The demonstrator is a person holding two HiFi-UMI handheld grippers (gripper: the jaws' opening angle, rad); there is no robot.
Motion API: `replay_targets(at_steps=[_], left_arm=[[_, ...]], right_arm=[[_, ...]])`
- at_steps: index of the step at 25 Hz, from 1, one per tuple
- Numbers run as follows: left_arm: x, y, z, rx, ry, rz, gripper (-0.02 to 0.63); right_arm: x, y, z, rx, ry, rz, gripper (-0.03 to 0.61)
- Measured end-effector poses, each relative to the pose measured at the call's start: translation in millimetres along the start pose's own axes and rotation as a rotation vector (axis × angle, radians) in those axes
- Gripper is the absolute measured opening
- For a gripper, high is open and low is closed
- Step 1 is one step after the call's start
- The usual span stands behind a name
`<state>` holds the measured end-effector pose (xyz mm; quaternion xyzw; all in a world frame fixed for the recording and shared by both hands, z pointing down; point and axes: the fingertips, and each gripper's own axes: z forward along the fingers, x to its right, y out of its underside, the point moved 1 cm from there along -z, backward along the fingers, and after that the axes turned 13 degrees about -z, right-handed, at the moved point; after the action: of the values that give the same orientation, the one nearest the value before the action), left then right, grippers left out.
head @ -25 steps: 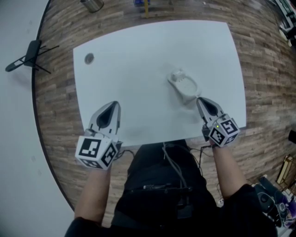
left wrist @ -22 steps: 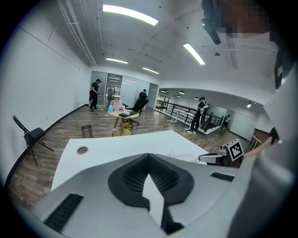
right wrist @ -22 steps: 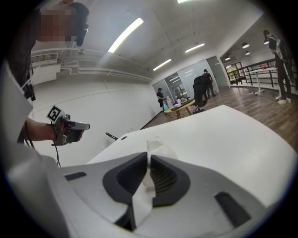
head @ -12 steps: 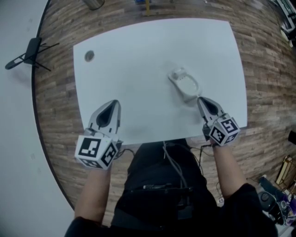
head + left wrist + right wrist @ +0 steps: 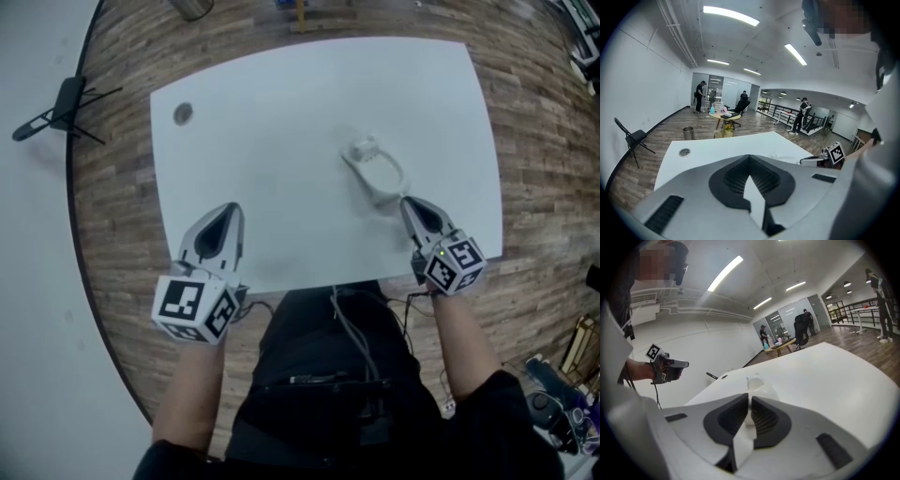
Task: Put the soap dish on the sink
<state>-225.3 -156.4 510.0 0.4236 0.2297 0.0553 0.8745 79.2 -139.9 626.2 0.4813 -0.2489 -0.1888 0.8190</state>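
A white oval basin-shaped piece (image 5: 377, 172) with a small tap-like knob at its far end lies on the white table (image 5: 281, 122), right of the middle. Whether it is the sink or the soap dish I cannot tell; no second piece shows. My right gripper (image 5: 406, 202) is at its near end, and in the right gripper view the jaws (image 5: 750, 400) are shut on the piece's thin white rim (image 5: 760, 386). My left gripper (image 5: 229, 210) hovers over the table's near left part, shut with nothing in it (image 5: 750, 157).
A round cable hole (image 5: 183, 113) sits in the table's far left corner. A black folding chair (image 5: 61, 108) and a metal bin (image 5: 192, 7) stand on the wood floor beyond the table. Several people and a small round table (image 5: 723, 116) are far off.
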Motion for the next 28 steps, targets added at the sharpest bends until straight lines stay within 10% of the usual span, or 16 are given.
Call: replay_targets(at_steps=[28], left_arm=[[-20, -35, -38, 0.070, 0.002, 0.023, -0.011]], right_arm=[[-7, 4, 6, -0.108, 0.082, -0.025, 0.034]])
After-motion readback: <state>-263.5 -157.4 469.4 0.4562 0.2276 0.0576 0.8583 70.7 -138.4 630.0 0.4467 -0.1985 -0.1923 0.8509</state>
